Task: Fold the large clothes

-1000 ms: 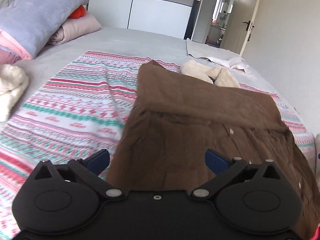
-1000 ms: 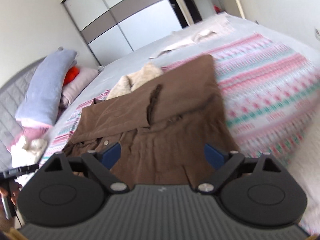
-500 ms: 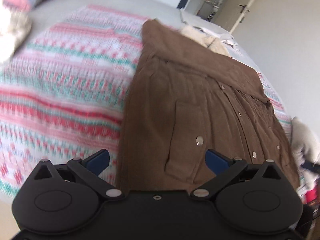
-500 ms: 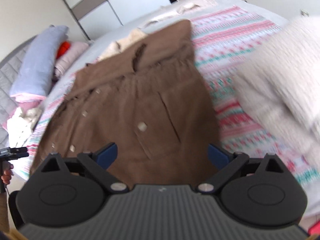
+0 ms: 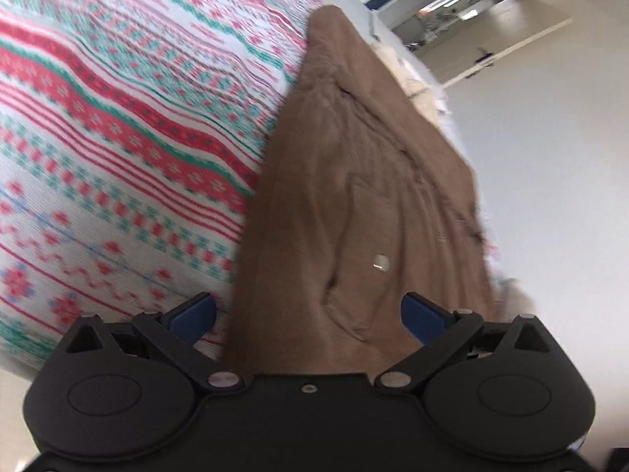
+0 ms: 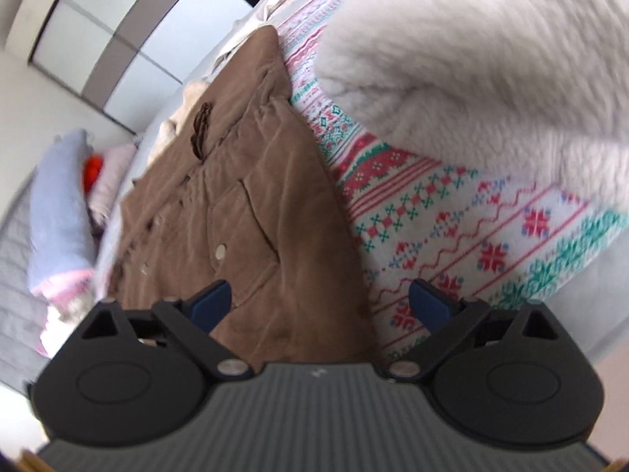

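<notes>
One brown jacket (image 5: 354, 204) is lying flat on the patterned bedspread (image 5: 118, 137), its near hem just ahead of both grippers. The left gripper (image 5: 308, 312) and right gripper (image 6: 320, 303) are each hovering with jaws apart, gripping nothing. One fluffy white garment (image 6: 491, 59) is sitting at the right.

The bed (image 6: 157, 126) is covered by a patterned red, green and white blanket (image 5: 118, 126). On the blanket a brown coat (image 6: 251, 212) is laid flat, with a fluffy white garment (image 6: 491, 59) beside it. Pillows (image 6: 59, 196) are piled at the far end.
</notes>
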`<state>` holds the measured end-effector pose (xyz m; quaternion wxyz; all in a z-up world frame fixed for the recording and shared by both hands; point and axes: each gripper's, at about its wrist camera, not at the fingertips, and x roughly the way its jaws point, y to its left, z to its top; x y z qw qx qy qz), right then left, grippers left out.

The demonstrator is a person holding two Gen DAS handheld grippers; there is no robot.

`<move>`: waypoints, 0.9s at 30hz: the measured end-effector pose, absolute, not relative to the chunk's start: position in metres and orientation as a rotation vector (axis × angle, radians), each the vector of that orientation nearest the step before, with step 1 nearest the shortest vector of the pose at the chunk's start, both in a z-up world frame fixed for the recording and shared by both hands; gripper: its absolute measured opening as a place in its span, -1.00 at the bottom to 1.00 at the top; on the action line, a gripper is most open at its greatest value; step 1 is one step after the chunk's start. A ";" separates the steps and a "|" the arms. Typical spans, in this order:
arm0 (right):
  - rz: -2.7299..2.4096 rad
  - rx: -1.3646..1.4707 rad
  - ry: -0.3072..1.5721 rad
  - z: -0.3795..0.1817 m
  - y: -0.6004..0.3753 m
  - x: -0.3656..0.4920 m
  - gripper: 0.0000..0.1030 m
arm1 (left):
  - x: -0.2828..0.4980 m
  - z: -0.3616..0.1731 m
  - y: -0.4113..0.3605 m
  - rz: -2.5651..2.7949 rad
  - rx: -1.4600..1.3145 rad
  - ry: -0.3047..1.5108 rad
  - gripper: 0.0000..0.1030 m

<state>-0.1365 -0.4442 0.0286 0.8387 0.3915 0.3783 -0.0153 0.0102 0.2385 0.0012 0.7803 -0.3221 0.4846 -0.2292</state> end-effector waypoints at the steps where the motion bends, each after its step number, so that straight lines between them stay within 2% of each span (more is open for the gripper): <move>1: -0.009 0.861 0.782 0.027 -0.447 -0.138 0.85 | 0.010 0.000 0.237 -0.525 -0.717 1.054 0.87; 3: 0.056 0.931 0.781 0.018 -0.450 -0.138 0.62 | 0.009 -0.002 0.233 -0.557 -0.730 1.059 0.83; 5: 0.076 0.983 0.793 0.011 -0.453 -0.135 0.59 | 0.009 -0.003 0.230 -0.581 -0.748 1.069 0.79; 8: 0.089 1.010 0.795 0.008 -0.454 -0.136 0.43 | 0.007 -0.005 0.229 -0.606 -0.791 1.092 0.63; 10: 0.102 1.009 0.798 0.008 -0.454 -0.138 0.33 | 0.004 -0.004 0.226 -0.634 -0.793 1.102 0.60; 11: 0.112 1.002 0.804 0.008 -0.453 -0.139 0.25 | 0.001 -0.002 0.223 -0.655 -0.780 1.103 0.59; 16: 0.195 0.964 0.823 0.013 -0.443 -0.142 0.09 | -0.013 0.012 0.199 -0.751 -0.648 1.100 0.59; 18: 0.208 0.931 0.854 0.015 -0.438 -0.140 -0.09 | -0.018 0.016 0.194 -0.738 -0.592 1.088 0.50; 19: 0.206 0.904 0.876 0.017 -0.436 -0.139 -0.13 | -0.020 0.017 0.193 -0.729 -0.580 1.084 0.43; 21: 0.188 0.847 0.908 0.020 -0.431 -0.139 -0.34 | -0.022 0.017 0.191 -0.708 -0.566 1.082 0.26; 23: 0.174 0.804 0.915 0.023 -0.427 -0.143 -0.45 | -0.024 0.018 0.191 -0.680 -0.560 1.076 -0.20; 26: 0.193 0.801 0.848 0.034 -0.422 -0.150 -0.62 | -0.027 0.024 0.197 -0.640 -0.588 1.050 -0.47; 27: 0.215 0.815 0.807 0.040 -0.421 -0.154 -0.65 | -0.026 0.025 0.199 -0.648 -0.618 1.032 -0.50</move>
